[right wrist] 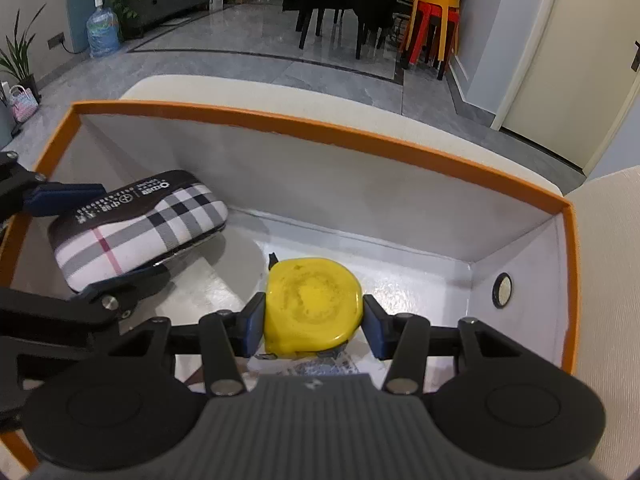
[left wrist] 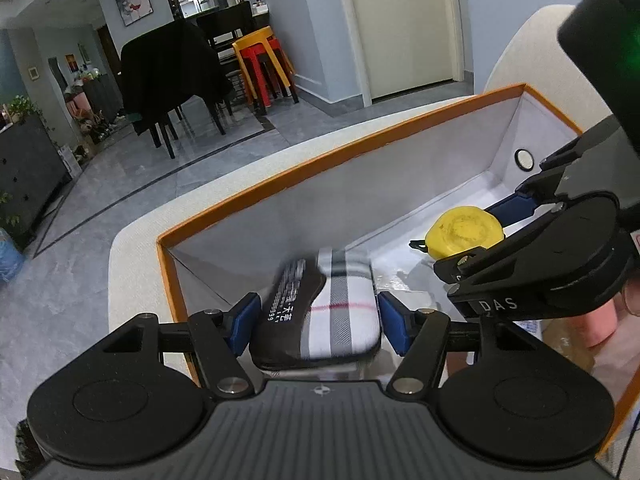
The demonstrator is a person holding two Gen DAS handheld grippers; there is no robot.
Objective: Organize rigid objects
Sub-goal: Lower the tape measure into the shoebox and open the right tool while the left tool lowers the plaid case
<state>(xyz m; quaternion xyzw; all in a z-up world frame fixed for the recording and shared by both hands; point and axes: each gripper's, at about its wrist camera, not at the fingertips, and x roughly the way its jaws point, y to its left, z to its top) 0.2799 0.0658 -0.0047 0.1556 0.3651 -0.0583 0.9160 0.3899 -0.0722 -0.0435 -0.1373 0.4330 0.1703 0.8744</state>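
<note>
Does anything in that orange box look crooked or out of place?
Only the plaid glasses case: it sits tilted, one end lifted off the floor of the orange box, because the left tongs grip it. The yellow tape measure sits between the right tongs. Nothing looks spilled or damaged.

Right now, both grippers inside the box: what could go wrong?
1. The left gripper and the right gripper work close together in the orange-rimmed box; they may collide.
2. The plaid glasses case hangs tilted above the floor and could drop hard.
3. The yellow tape measure may slip.
</note>
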